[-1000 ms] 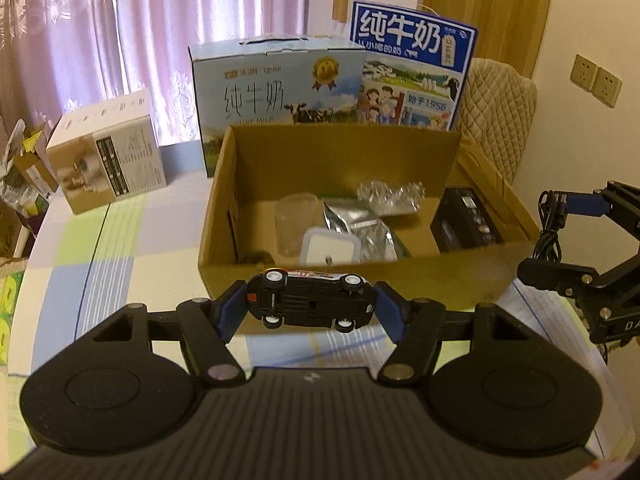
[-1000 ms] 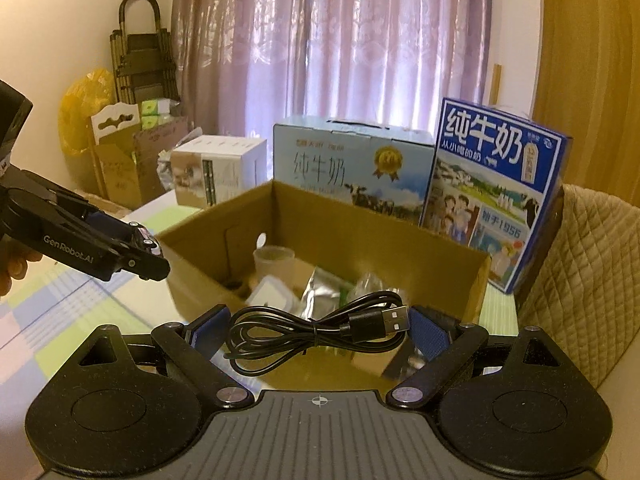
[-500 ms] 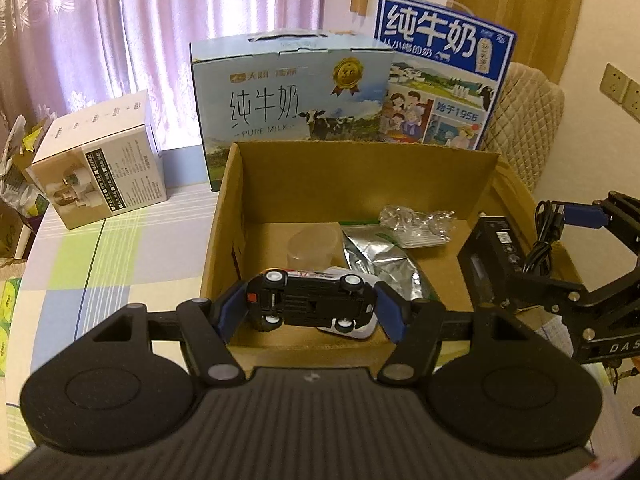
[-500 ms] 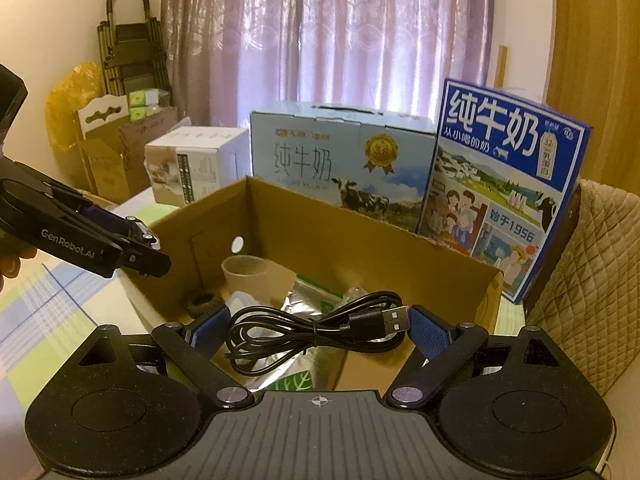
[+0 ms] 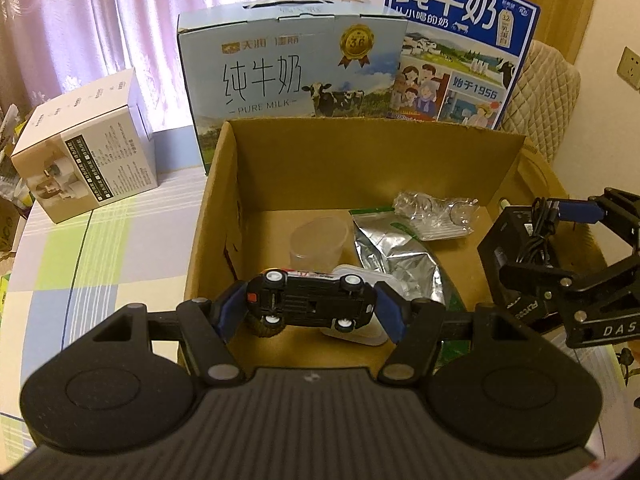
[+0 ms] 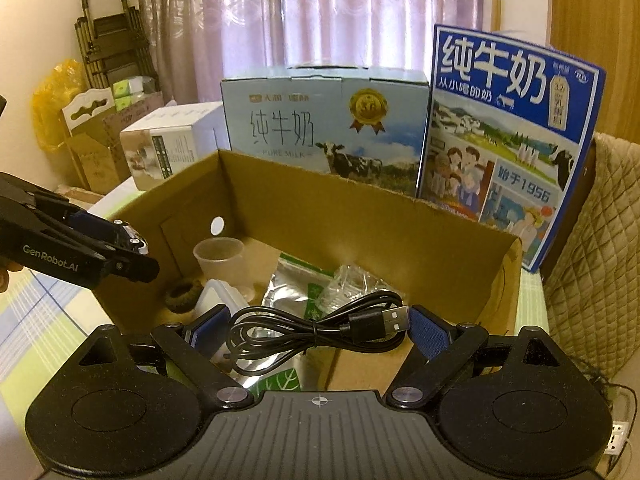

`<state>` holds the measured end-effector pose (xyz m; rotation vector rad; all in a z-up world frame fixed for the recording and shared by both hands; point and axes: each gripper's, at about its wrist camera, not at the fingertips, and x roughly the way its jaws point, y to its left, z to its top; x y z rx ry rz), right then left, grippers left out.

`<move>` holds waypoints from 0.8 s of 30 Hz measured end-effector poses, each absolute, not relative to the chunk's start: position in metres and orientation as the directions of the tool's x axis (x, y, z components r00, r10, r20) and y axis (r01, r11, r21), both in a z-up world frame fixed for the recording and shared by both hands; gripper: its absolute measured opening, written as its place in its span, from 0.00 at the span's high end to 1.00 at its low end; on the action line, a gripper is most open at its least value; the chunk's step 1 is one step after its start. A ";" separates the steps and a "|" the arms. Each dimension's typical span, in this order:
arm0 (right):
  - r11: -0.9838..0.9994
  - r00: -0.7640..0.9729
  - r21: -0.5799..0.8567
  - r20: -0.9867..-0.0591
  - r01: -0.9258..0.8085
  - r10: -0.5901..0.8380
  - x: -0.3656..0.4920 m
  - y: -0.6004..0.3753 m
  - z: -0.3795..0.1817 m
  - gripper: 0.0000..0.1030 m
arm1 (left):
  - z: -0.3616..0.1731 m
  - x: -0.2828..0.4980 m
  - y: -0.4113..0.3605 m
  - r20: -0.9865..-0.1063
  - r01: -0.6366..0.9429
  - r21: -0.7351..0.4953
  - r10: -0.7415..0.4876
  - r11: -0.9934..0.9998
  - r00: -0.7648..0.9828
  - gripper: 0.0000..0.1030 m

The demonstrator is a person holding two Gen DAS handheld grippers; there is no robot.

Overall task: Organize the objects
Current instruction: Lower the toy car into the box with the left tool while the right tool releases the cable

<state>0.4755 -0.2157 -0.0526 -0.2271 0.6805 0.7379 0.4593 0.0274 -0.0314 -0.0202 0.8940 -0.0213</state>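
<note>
Holding both loads over the cardboard box [image 5: 400, 160] for release: my left tongs [image 5: 310, 306] clamp the toy car [image 5: 310, 300] lengthwise, wheels toward me; my right tongs [image 6: 320, 326] pinch the coiled USB cable [image 6: 316, 330] above the foil pouch [image 6: 288, 280]

Coiled cable [image 6: 320, 332] in right tongs [image 6: 318, 330]

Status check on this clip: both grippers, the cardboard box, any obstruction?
Left gripper shut on toy car, right gripper shut on USB cable. Both over open cardboard box. Cup, foil pouch already inside; drop space tight.
</note>
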 end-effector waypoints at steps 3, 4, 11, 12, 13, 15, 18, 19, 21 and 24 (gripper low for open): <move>0.729 0.537 0.043 -0.648 -0.683 0.541 0.481 -0.214 -0.056 0.11 | -0.034 0.463 0.028 -0.784 0.009 -0.023 -0.023 1.000 0.621 0.38; 0.730 0.535 0.042 -0.652 -0.682 0.537 0.483 -0.214 -0.058 0.11 | -0.035 0.465 0.028 -0.785 0.009 -0.022 -0.023 1.000 0.619 0.38; 0.746 0.566 0.035 -0.628 -0.665 0.534 0.487 -0.213 -0.059 0.10 | -0.038 0.470 0.028 -0.790 0.011 -0.029 -0.030 1.000 0.612 0.38; 0.745 0.564 0.043 -0.625 -0.666 0.540 0.487 -0.214 -0.058 0.10 | -0.038 0.470 0.028 -0.790 0.011 -0.028 -0.029 1.000 0.612 0.38; 0.744 0.562 0.048 -0.623 -0.667 0.544 0.487 -0.215 -0.058 0.10 | -0.039 0.470 0.028 -0.791 0.012 -0.028 -0.030 1.000 0.612 0.38; 0.748 0.567 0.048 -0.621 -0.662 0.542 0.487 -0.216 -0.057 0.09 | -0.039 0.470 0.028 -0.791 0.016 -0.028 -0.032 0.999 0.612 0.38; 0.752 0.565 0.061 -0.621 -0.656 0.543 0.486 -0.221 -0.055 0.09 | -0.039 0.470 0.028 -0.791 0.019 -0.027 -0.033 0.999 0.611 0.38; 0.756 0.566 0.065 -0.622 -0.652 0.541 0.486 -0.222 -0.055 0.09 | -0.040 0.470 0.028 -0.791 0.020 -0.026 -0.033 0.999 0.611 0.38; 0.762 0.570 0.068 -0.622 -0.644 0.537 0.486 -0.225 -0.055 0.09 | -0.040 0.471 0.028 -0.793 0.022 -0.027 -0.035 0.999 0.609 0.38; 0.767 0.572 0.078 -0.620 -0.637 0.538 0.484 -0.230 -0.055 0.09 | -0.041 0.471 0.027 -0.795 0.025 -0.025 -0.035 0.999 0.606 0.38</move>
